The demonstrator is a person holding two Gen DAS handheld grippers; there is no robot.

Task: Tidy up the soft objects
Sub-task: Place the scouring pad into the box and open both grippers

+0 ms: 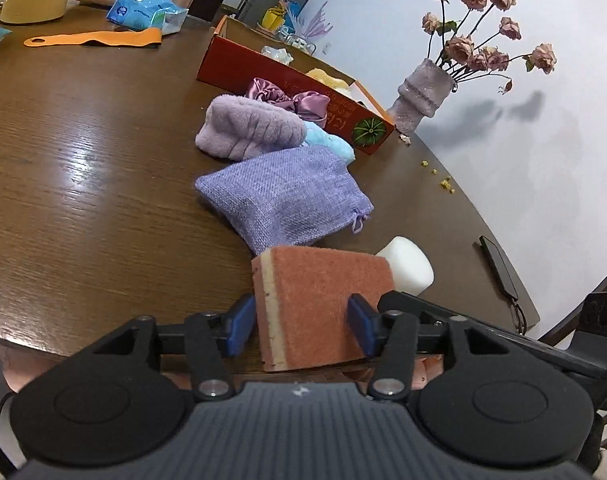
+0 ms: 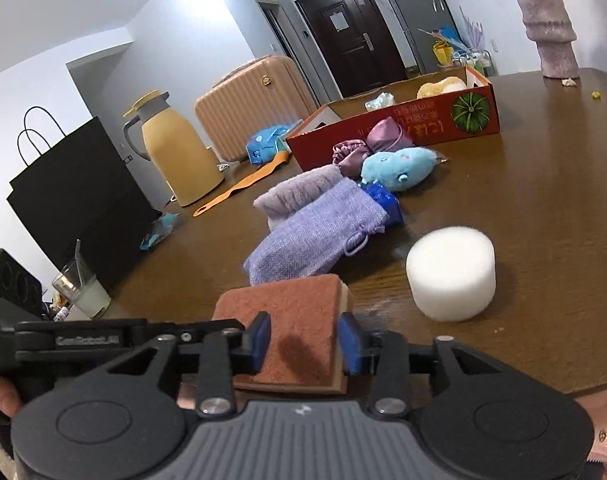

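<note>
A sponge [image 1: 315, 304] lies at the worktop [image 1: 83, 168] edge. The left gripper [image 1: 301, 328] and right gripper [image 2: 304, 342] straddle it, whether gripping is unclear. Likely next: grip, carry to the box [image 1: 287, 76].

At the near edge of the brown wooden table [image 2: 543, 208] lies the rust-topped scrubbing sponge [image 2: 287, 320], the white foam cylinder [image 2: 451, 274] just to its right. Behind the sponge sits the lilac woven drawstring pouch [image 2: 315, 236], then the mauve fluffy cloth [image 2: 295, 190] and the blue plush toy [image 2: 399, 168]. Farthest back stands the red cardboard box [image 2: 403, 128].
</note>
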